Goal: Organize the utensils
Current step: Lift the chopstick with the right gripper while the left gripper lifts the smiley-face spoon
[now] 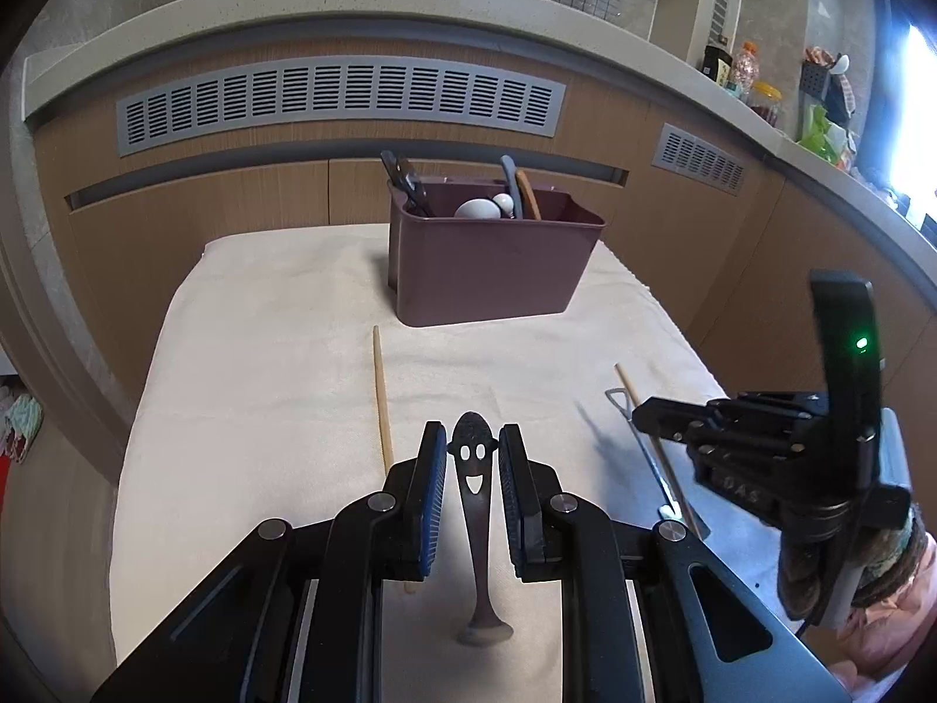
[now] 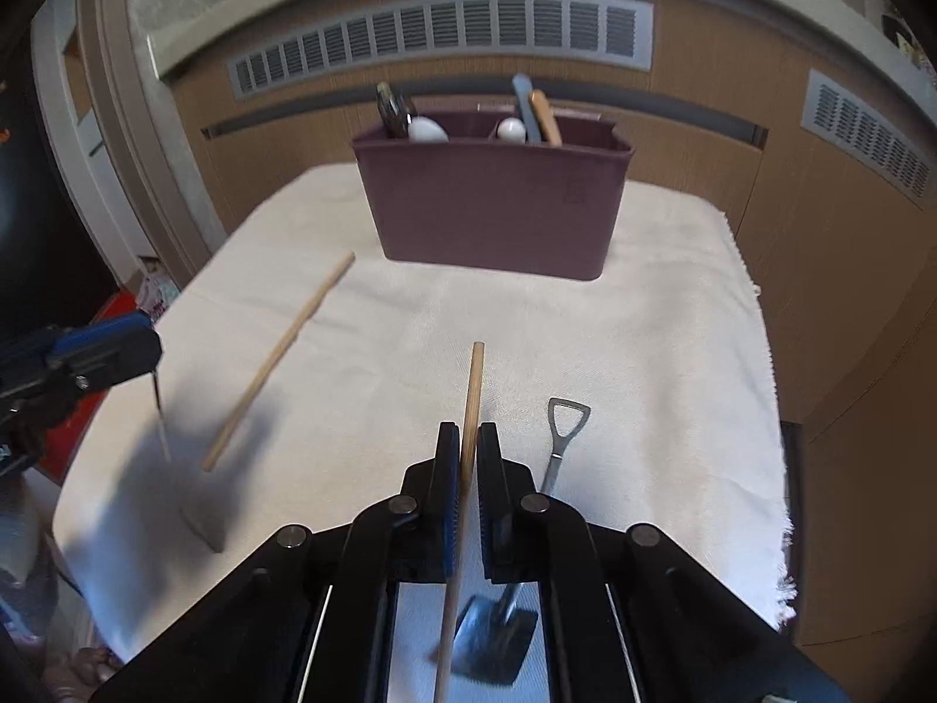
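Note:
A maroon utensil caddy (image 1: 492, 263) stands at the back of the cloth, also in the right wrist view (image 2: 492, 205), holding several utensils. My left gripper (image 1: 468, 451) grips a dark smiley-face spoon (image 1: 473, 486) by its handle end, lifted above the cloth. My right gripper (image 2: 462, 451) is shut on a wooden chopstick (image 2: 471, 398), held above the cloth. A second chopstick (image 1: 382, 398) lies on the cloth, also in the right wrist view (image 2: 281, 357). A small metal shovel-shaped spoon (image 2: 556, 445) lies beside my right gripper.
A cream cloth (image 1: 263, 351) covers the table, its edges dropping off left and right. A wood-panelled wall with grey vents (image 1: 339, 99) rises behind the caddy. Bottles and clutter (image 1: 755, 82) stand on the ledge at upper right.

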Demonstrator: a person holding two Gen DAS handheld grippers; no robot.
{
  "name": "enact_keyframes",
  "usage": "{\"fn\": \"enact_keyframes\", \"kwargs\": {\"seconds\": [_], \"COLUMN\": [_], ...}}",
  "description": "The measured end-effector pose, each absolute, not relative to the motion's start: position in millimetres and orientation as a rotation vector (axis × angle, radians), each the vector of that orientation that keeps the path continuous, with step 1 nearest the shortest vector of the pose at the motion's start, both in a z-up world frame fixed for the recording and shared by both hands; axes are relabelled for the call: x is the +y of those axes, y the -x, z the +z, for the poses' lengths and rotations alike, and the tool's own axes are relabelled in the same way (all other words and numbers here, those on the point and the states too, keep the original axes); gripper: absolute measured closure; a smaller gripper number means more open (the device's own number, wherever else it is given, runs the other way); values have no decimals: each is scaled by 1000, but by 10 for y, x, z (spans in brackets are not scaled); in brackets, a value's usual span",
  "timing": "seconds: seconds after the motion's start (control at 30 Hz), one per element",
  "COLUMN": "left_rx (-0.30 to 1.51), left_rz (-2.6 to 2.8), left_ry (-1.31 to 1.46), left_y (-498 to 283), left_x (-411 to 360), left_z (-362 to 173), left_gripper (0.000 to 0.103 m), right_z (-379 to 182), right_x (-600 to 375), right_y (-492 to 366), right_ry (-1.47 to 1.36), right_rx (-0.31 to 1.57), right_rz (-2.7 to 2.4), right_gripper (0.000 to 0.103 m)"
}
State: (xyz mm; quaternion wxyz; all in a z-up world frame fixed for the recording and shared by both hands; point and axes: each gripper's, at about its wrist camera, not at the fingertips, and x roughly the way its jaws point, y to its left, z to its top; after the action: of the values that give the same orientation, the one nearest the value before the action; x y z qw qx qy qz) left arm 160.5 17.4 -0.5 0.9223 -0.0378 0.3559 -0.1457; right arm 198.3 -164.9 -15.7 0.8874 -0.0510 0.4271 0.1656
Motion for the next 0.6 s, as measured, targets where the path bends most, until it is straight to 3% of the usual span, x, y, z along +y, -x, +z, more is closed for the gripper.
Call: {"fn": "enact_keyframes", "kwargs": {"seconds": [0.37,0.5,0.6], "left_rx": [690,687,688], "left_rz": [-289,-275,-267], "left_ry": [41,40,43], "left_y": [-1196,-1147,-1127], "left_x": [64,59,72], "left_z": [136,146,146], "left_gripper": [84,84,84], "right_z": [198,77,-173], "right_x": [-1781,-1794,-1776], "right_y": [-1487,-1519,-1637], "right_ry": [104,121,115], "right_rx": [757,813,907], "right_rz": [349,390,400], "right_gripper": [98,97,88]}}
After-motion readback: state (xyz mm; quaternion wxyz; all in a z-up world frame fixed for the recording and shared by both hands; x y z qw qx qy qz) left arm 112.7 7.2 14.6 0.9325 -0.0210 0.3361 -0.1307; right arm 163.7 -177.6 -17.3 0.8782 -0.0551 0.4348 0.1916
